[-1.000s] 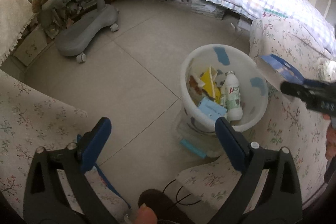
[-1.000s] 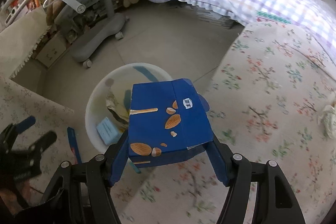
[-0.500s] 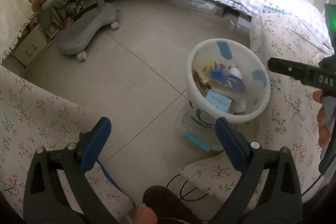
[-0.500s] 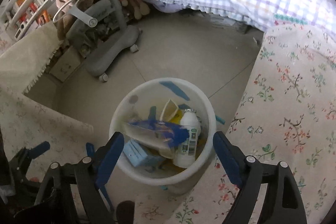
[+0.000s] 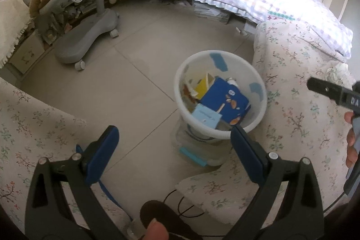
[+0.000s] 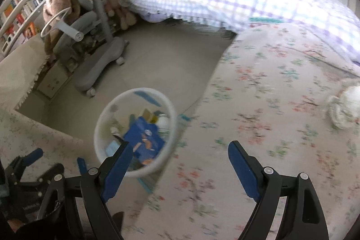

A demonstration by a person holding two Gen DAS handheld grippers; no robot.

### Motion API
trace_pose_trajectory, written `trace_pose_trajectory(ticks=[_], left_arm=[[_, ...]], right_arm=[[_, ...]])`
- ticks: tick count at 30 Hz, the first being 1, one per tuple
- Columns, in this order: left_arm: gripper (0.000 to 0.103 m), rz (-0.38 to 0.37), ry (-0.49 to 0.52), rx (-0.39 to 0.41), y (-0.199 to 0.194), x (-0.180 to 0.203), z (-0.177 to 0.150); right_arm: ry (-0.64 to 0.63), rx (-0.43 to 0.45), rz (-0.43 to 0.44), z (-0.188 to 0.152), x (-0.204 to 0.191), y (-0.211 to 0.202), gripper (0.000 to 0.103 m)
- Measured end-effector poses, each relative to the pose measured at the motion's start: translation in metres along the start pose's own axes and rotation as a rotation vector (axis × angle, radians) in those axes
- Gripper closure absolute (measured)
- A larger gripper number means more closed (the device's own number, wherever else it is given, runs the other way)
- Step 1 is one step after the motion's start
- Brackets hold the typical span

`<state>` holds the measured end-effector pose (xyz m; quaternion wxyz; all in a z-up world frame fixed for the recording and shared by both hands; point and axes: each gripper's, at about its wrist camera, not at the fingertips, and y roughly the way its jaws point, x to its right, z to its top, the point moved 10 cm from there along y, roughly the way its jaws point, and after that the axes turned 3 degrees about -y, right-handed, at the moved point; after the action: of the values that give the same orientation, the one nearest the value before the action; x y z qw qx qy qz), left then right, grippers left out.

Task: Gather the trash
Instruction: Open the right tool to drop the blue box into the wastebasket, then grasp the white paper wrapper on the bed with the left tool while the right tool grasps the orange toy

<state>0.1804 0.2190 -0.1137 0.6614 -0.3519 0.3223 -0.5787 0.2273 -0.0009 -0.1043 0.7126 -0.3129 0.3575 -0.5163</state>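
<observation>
Blue almond-printed box (image 5: pixel 225 102) in bin (image 5: pixel 258 105)

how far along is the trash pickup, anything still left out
Done: the blue box lies in the bin with a bottle and other packaging. In hand: nothing; the left gripper and right gripper are both open. Left: a crumpled white wad on the floral cover.

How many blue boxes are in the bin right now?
2: a dark blue box lying on top toward the bin's right side, and a light blue box at its front edge. More may be buried underneath.
</observation>
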Motion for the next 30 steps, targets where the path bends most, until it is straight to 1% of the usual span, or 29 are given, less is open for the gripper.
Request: trace_pose_trajectory(ticks=[2, 7, 10, 12, 16, 22, 27, 30], left_arm=[[0.004, -0.005, 0.001, 0.000, 0.000, 0.009, 0.003], [0.004, -0.030, 0.030, -0.001, 0.001, 0.046, 0.010], [0.004, -0.052, 0.060, -0.006, 0.002, 0.078, 0.014], [0.004, -0.072, 0.086, -0.005, 0.001, 0.104, 0.017], [0.004, -0.109, 0.136, 0.002, -0.001, 0.156, 0.020], [0.004, -0.154, 0.225, 0.013, 0.000, 0.239, 0.016], [0.004, -0.172, 0.288, 0.027, 0.004, 0.295, 0.013], [0.004, -0.205, 0.290, 0.005, 0.011, 0.324, 0.012]], right_arm=[[0.006, -0.003, -0.029, -0.004, 0.016, -0.007, 0.015], [0.043, 0.002, -0.102, -0.011, 0.066, -0.031, 0.015], [0.093, 0.021, -0.138, -0.012, 0.105, -0.051, 0.015], [0.139, 0.031, -0.167, -0.016, 0.137, -0.064, 0.015], [0.212, 0.047, -0.210, -0.025, 0.187, -0.087, 0.015], [0.300, 0.061, -0.250, -0.045, 0.253, -0.114, 0.015], [0.348, 0.060, -0.278, -0.062, 0.293, -0.127, 0.015], [0.371, 0.054, -0.295, -0.073, 0.316, -0.131, 0.015]])
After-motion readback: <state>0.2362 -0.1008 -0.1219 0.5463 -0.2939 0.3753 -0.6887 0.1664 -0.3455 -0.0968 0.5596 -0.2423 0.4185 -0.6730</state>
